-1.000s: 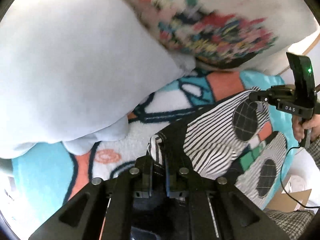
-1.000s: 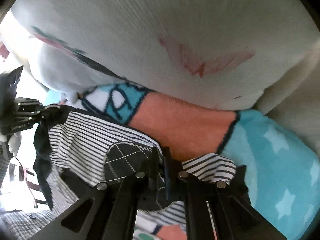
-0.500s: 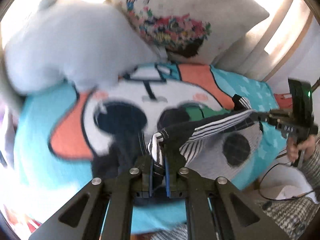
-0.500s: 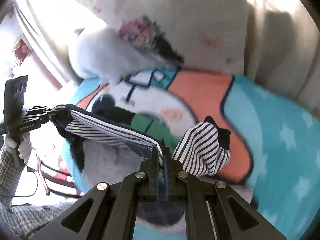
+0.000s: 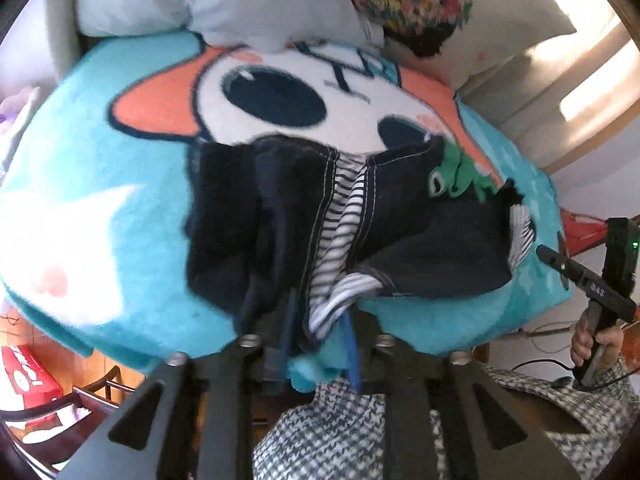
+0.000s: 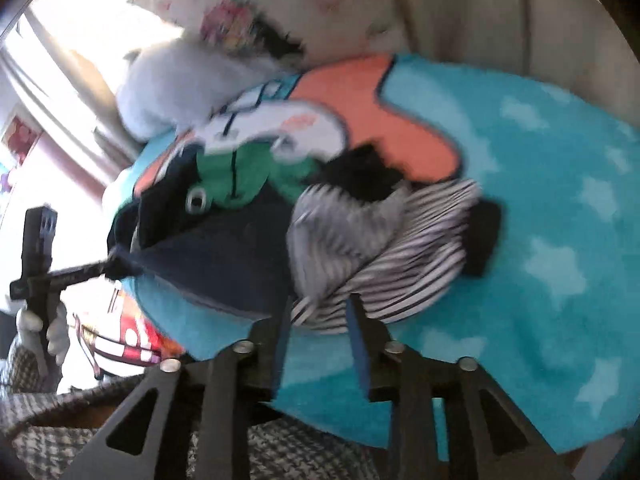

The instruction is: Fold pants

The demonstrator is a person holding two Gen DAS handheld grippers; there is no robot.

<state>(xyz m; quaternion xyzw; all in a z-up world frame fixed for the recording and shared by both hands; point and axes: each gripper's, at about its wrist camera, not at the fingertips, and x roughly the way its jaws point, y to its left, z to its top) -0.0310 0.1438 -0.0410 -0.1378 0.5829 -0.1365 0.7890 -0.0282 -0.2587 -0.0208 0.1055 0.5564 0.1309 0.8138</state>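
Small dark navy pants (image 5: pixel 420 236) with black-and-white striped parts and a green frog patch (image 5: pixel 452 172) lie folded over on a turquoise cartoon blanket (image 5: pixel 100 168). My left gripper (image 5: pixel 320 332) is open at the blanket's near edge, with striped cloth lying loose between its fingers. My right gripper (image 6: pixel 320 320) is open just before the striped part (image 6: pixel 384 252) of the pants (image 6: pixel 224 256). The right gripper also shows at the right edge of the left wrist view (image 5: pixel 580 284), apart from the cloth. The left gripper shows in the right wrist view (image 6: pixel 76 272), its tip at the pants' dark corner.
A light blue pillow (image 5: pixel 216 0) and a white flower-print pillow (image 5: pixel 460 8) lean at the back of the blanket. A red box (image 5: pixel 28 376) and a dark chair frame (image 5: pixel 100 384) stand below left. My checked sleeve (image 5: pixel 340 436) shows beneath the left gripper.
Both grippers drew back toward the near edge, laid the pants down folded over, and opened, letting go of the cloth they held.
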